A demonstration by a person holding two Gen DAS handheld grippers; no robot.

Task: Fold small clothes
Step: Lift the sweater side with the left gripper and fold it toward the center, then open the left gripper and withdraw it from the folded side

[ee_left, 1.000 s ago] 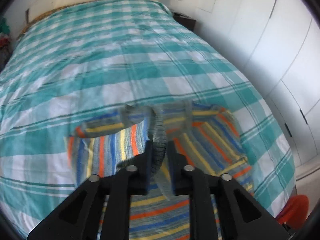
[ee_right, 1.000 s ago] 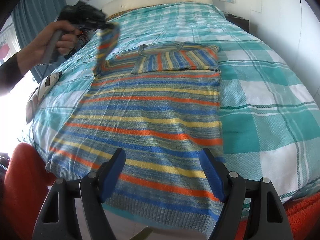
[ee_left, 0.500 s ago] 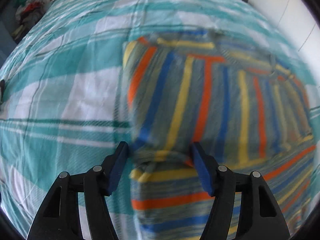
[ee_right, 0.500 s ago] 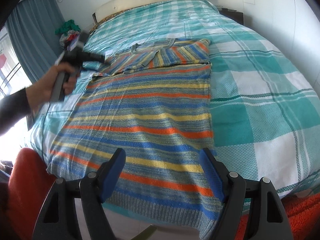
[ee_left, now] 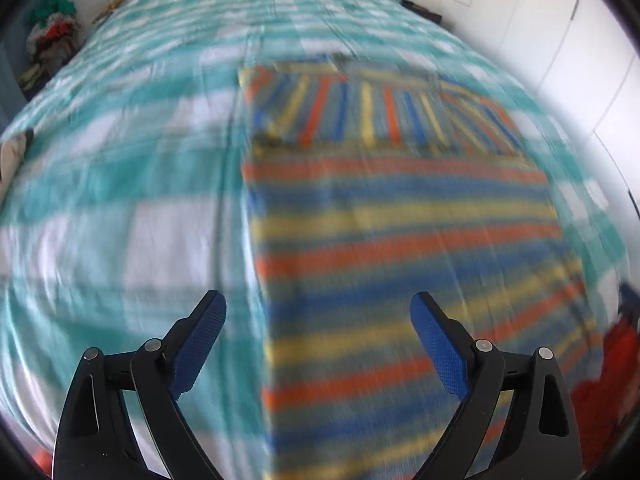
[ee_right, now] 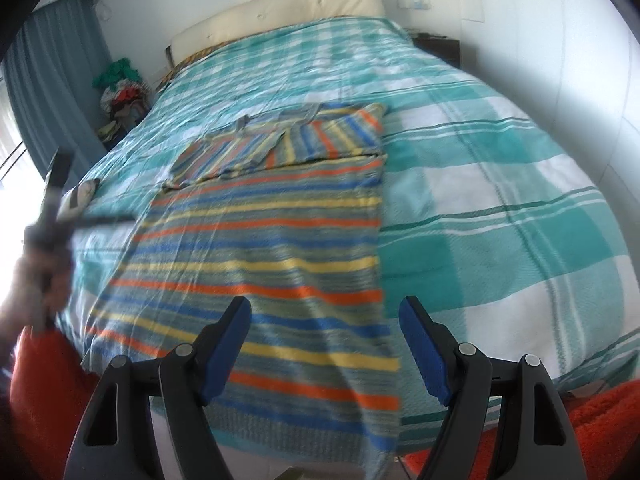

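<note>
A striped knit sweater [ee_right: 272, 240] in blue, orange, yellow and grey lies flat on the teal checked bed [ee_right: 500, 184]. Both sleeves [ee_right: 288, 140] are folded across its far end. My left gripper [ee_left: 318, 336] hovers over the sweater's [ee_left: 400, 220] left edge near the hem. Its jaws are opening wide and nothing is between them; this view is blurred by motion. My right gripper [ee_right: 324, 340] hangs open above the hem at the bed's near edge, widening slightly, and its pads touch no cloth. At the left of the right wrist view a blurred hand [ee_right: 36, 292] carries the left gripper.
A cream headboard [ee_right: 280, 12] backs the bed. A pile of clothes [ee_right: 124, 92] and a blue curtain [ee_right: 48, 80] are at the far left. A dark nightstand [ee_right: 436, 50] and white cupboard doors [ee_left: 560, 40] stand at the right. Red fuzzy fabric [ee_right: 580, 420] lies below the bed's near edge.
The left gripper let go of the sleeve, which now lies folded across the sweater's top. It opened wide and pulled back toward the hem. The right gripper barely moved.
</note>
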